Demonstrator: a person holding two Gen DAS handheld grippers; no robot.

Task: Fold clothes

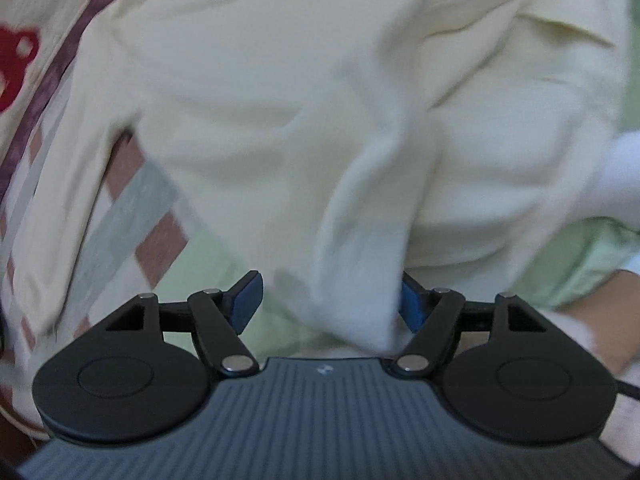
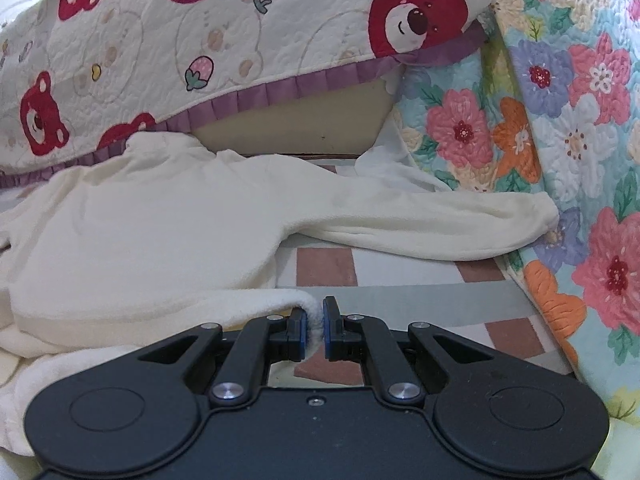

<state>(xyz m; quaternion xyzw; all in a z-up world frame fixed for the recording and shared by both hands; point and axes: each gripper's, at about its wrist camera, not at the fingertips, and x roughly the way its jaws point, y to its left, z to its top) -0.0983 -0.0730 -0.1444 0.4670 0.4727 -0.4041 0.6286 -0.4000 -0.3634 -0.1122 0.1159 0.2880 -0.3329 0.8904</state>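
In the left wrist view, the left gripper is being held about half open, pointing steeply down over the cream garment. A hanging fold of that fabric is lying between the blue pads, but it is not being pressed by them. The picture is blurred, and checked bedding is showing beneath.

In the right wrist view, the right gripper is being kept nearly closed, with a thick rolled edge of the garment pinched between its pads. The garment is lying spread on the checked bedding, one sleeve stretched toward a floral quilt, below a bear-print cover.

A fold appears to be being set up. Next, the left jaws probably need closing on the fabric before both edges are carried across.
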